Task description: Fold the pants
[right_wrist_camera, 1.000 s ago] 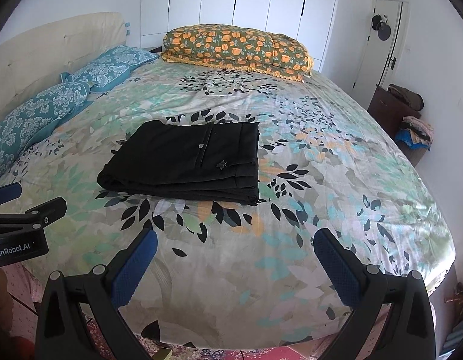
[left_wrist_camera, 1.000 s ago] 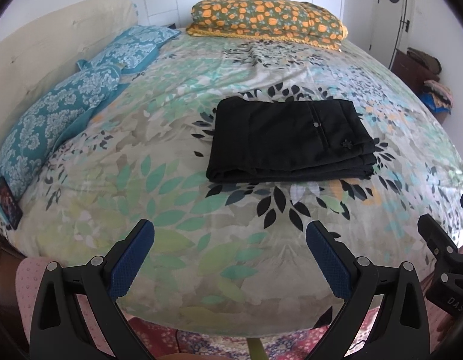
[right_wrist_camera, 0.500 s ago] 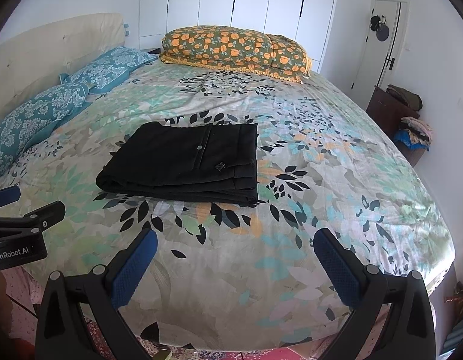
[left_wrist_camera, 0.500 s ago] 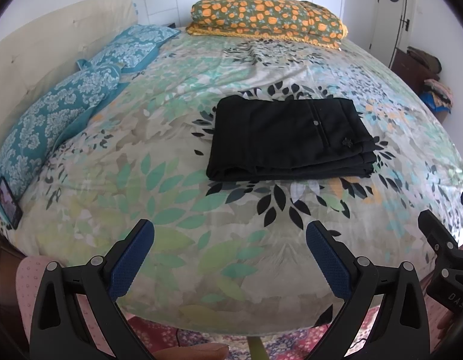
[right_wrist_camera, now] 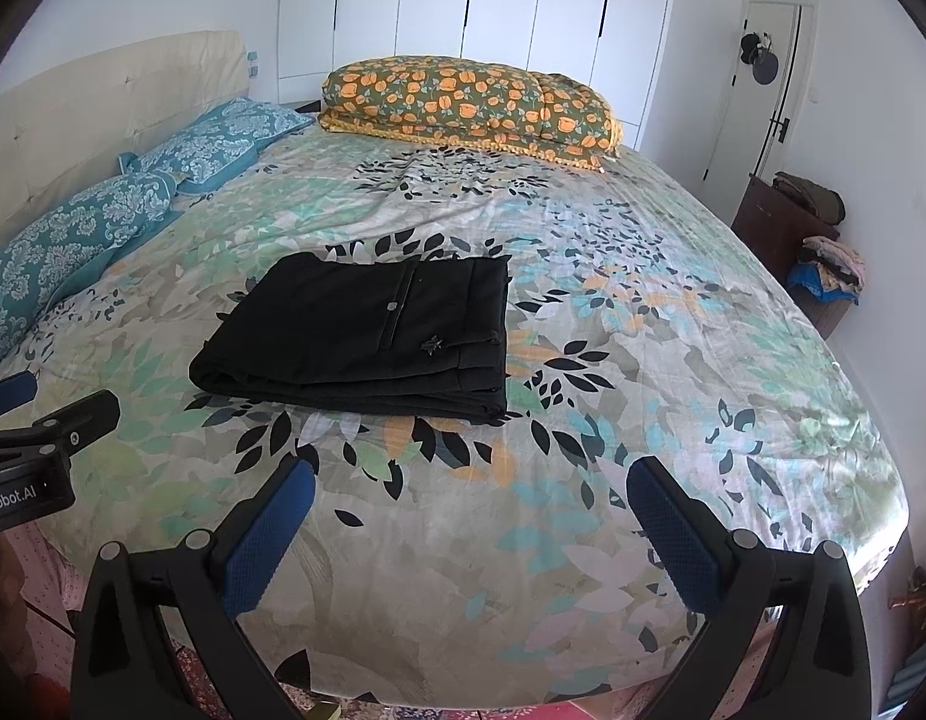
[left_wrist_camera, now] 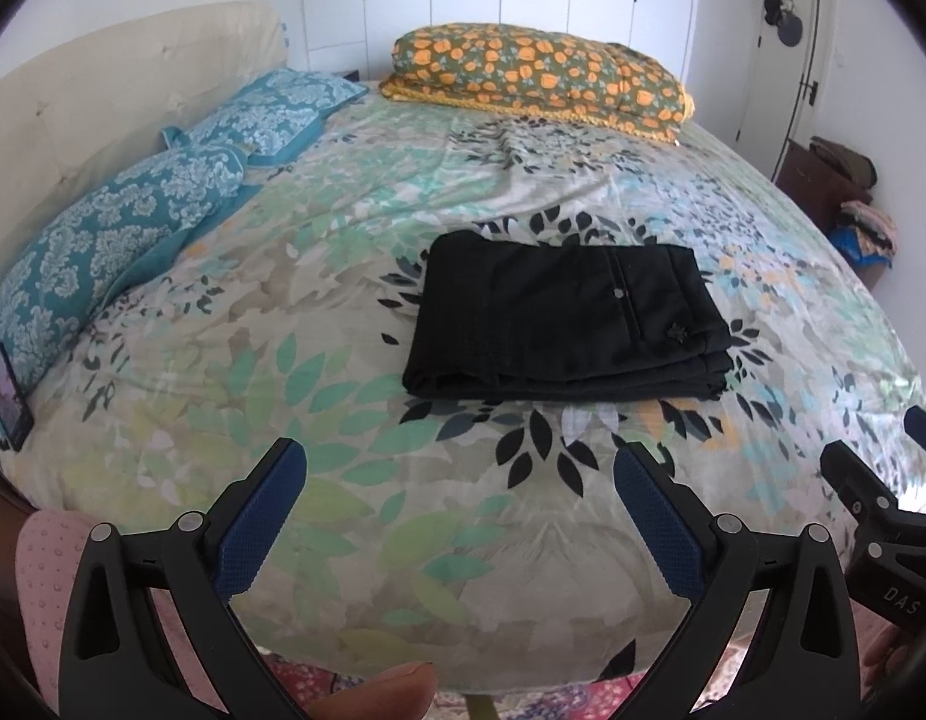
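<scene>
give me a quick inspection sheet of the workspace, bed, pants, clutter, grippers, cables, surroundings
Surface: bed under a leaf-print cover, lightly creased.
Job's things: black pants folded into a flat rectangle, lying mid-bed, touched by neither gripper.
Clutter: orange floral quilt folded at the far edge; two teal pillows by the headboard; phone propped at the near pillow.
Grippers: left gripper and right gripper both open, empty, short of the pants at the near edge of the bed.
Cables: nothing seen.
Surroundings: white wardrobe doors, door, dark cabinet with piled clothes.
</scene>
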Demonstrator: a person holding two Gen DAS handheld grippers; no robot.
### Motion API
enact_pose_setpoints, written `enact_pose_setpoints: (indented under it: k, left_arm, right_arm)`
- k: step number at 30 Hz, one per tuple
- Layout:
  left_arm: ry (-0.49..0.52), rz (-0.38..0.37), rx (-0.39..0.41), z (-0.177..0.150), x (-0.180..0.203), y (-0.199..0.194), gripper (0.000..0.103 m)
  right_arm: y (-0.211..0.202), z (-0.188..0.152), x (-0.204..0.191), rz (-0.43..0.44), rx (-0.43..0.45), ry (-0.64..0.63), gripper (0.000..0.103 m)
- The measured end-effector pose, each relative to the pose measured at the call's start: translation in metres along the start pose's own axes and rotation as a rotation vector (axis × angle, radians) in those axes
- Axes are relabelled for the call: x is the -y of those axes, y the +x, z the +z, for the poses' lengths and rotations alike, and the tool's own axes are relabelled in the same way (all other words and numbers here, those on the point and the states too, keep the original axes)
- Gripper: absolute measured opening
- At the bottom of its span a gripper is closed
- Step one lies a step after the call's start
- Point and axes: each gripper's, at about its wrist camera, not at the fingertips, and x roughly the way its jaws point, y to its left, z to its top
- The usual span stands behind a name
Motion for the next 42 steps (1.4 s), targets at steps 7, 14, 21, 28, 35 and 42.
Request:
enact_pose_setpoints:
  k: [7, 14, 21, 28, 35, 42]
  left_arm:
    - [0.055, 0.041, 0.014, 0.008, 0.006, -0.012, 0.103]
    - [0.014, -0.008, -0.027, 0.005, 0.000, -0.009, 0.102]
    - [0.019, -0.006, -0.082, -0.003, 0.005, 0.001, 0.102]
    - [0.059, -0.016, -0.091, -0.006, 0.012, 0.002, 0.102]
    - [0.075, -0.006, -0.090, -0.006, 0.014, 0.003, 0.102]
    - [0.074, -0.014, -0.087, -0.006, 0.013, 0.004, 0.102]
  right_arm:
    - [-0.003, 0.003, -0.016, 0.041, -0.011, -0.025, 0.103]
    - [-0.006, 0.007, -0.013, 0.004, -0.001, 0.014, 0.103]
    - [-0.001, 0.005, -0.011, -0.013, -0.018, 0.021, 0.103]
    - [-0.003, 0.007, -0.012, -0.021, -0.009, 0.012, 0.103]
    - [-0.003, 0.007, -0.013, -0.020, -0.011, 0.011, 0.103]
    - [-0.001, 0.006, -0.014, -0.018, -0.018, 0.005, 0.103]
